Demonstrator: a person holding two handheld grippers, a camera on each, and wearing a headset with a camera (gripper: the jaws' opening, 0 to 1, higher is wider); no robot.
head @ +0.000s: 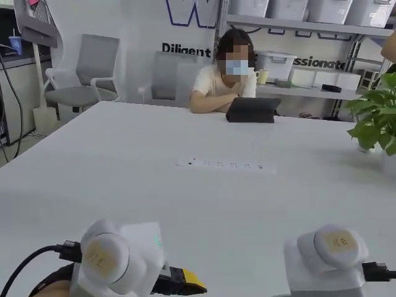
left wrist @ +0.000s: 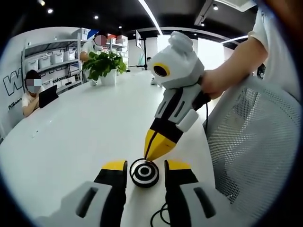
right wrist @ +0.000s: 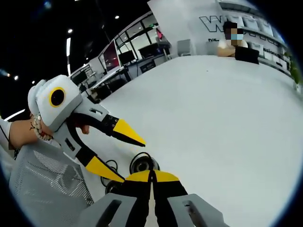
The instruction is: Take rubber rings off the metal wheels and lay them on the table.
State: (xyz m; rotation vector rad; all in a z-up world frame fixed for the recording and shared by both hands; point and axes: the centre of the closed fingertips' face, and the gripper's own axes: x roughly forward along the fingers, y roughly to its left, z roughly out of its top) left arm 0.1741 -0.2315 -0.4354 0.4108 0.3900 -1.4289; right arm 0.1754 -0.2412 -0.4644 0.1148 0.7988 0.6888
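Item: wheel [left wrist: 144, 173], small, of concentric dark and pale bands, lying flat on the white table [left wrist: 71, 132] near its near edge. The outer dark band is taken for the rubber ring [left wrist: 144, 185], judged not yet removed. Left gripper [left wrist: 146, 163]: jaws spread, one yellow tip on each side of the wheel, bracketing it without clear contact. It is held low and aimed roughly along the table top. Right gripper [right wrist: 151, 174]: jaws pressed together and holding nothing. In the left gripper view it comes in from the right, carried by a hand [left wrist: 213, 82], and tilts steeply down with its closed tip just above the wheel's far rim; whether it touches cannot be told. Step in hand, as judged: lining up on the first wheel, with stripping not begun. Next move calls for the left jaws to close on the wheel to steady it. The right tip must then catch the ring's edge, peel it free and lay it on bare table beside the wheel.
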